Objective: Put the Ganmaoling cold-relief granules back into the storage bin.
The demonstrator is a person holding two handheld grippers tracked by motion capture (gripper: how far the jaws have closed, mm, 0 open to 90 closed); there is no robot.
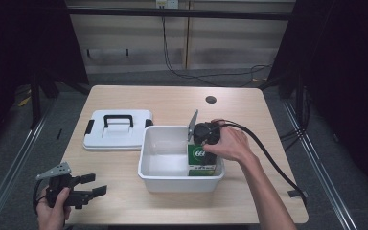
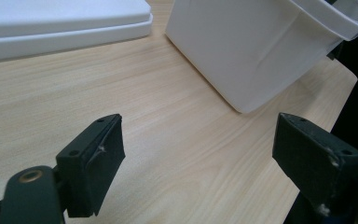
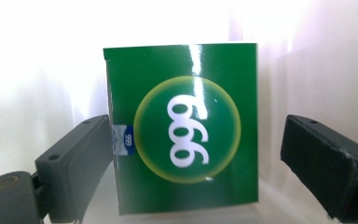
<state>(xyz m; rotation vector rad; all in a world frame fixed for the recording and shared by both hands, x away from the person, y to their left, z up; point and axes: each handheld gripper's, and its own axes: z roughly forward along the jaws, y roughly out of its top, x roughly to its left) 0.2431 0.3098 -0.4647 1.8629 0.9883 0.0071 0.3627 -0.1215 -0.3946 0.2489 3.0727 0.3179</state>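
Green box point(image 3: 182, 128) at centre of the right gripper view: glossy, squarish face, yellow-rimmed green circle with white "999" turned sideways, small blue label at its left edge. In the high view, standing point(image 1: 201, 160) in the lower right corner of the white bin point(image 1: 149, 170), mid-frame. Right gripper point(image 3: 193, 154) spread open around it, left jaw at the box's edge, right jaw apart from it. Left gripper point(image 1: 92, 186) at lower left of the high view, open and empty over the wooden table point(image 1: 124, 196). White lid point(image 1: 117, 129) left of the bin.
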